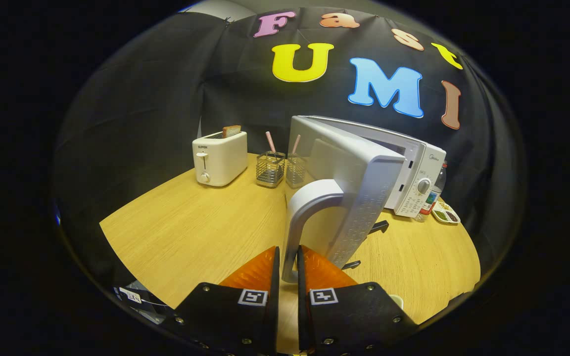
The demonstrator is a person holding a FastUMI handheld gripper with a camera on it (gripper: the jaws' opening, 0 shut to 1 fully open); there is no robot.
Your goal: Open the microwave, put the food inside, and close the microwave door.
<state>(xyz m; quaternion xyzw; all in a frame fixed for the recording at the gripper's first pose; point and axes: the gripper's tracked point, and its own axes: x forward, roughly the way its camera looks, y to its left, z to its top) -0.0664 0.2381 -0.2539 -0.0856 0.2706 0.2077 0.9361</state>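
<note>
Beside the microwave (416, 170), on the swung-out door (349, 188): gripper (288, 264) clamped on the handle (299, 217). Better to pull along the hinge arc, steadily, keeping the grip square. Food cannot be told apart.

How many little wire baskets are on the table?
2: one wire basket stands just right of the toaster; the other wire basket sits beside it, partly hidden by the open microwave door.

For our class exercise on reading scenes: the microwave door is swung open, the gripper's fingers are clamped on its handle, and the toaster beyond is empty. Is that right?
Not quite. The gripper view shows a slice of bread standing in the toaster. The rest holds: the microwave door is open and the gripper grips its handle.
</note>
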